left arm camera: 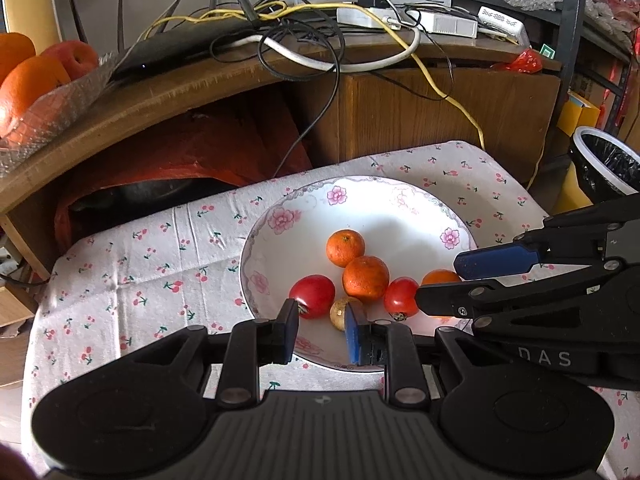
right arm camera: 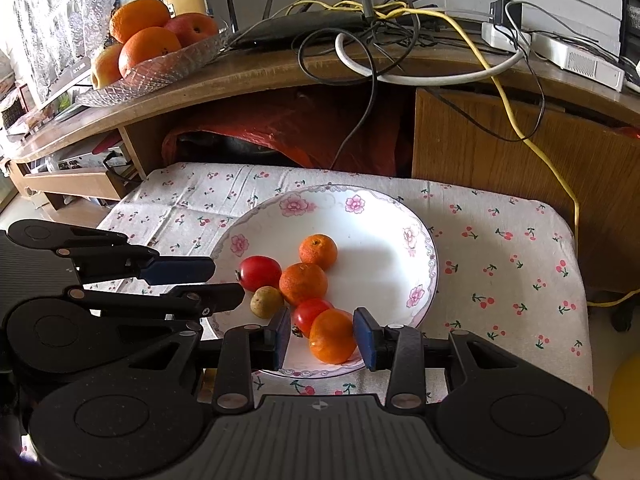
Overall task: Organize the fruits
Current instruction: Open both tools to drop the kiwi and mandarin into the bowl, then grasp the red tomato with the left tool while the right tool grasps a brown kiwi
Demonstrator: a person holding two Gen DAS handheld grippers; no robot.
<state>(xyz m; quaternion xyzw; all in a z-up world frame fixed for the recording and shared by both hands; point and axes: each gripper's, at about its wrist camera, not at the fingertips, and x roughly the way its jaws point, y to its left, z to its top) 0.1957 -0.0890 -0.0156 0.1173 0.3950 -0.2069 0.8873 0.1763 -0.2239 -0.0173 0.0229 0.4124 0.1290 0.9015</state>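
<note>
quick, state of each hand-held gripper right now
Left hand-held gripper: open, holding nothing, over the plate's near rim.
Right hand-held gripper: open, jaws either side of a mandarin, not shut on it.

The pale letters "DAS" stand on the black body of the right gripper (left arm camera: 440, 280) where it reaches in from the right in the left wrist view, while the markings on the small white device (left arm camera: 502, 20) on the wooden shelf are too blurred to read.
</note>
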